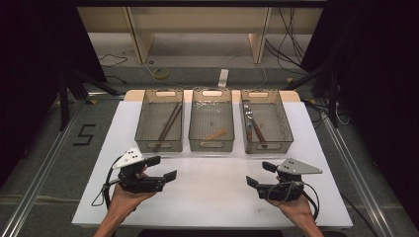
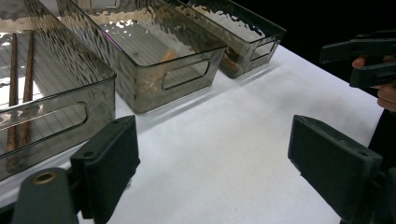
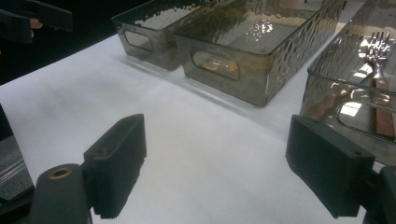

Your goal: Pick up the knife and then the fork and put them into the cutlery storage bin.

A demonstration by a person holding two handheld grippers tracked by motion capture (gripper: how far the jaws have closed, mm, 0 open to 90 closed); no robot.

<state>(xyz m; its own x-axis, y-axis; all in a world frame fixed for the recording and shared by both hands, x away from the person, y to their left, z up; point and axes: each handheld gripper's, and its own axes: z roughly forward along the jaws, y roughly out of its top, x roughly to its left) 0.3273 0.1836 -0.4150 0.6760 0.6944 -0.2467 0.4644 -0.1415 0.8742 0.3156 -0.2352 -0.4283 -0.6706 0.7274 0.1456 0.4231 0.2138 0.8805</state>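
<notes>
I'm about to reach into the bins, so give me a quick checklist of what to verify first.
1. Left gripper open and holding nothing: ok, jaws stand wide apart over the white tabletop.
2. Right gripper open and holding nothing: ok, jaws apart.
3. Three bins upright in a row: ok; the left bin, middle bin and right bin stand side by side.
4. Contents reachable: ok; the chopsticks lie in the left bin, a fork and wood-handled cutlery in the right.
5. What the small tan piece in the middle bin is: cannot tell.
6. Path from grippers to bins: ok, bare table between them.
</notes>
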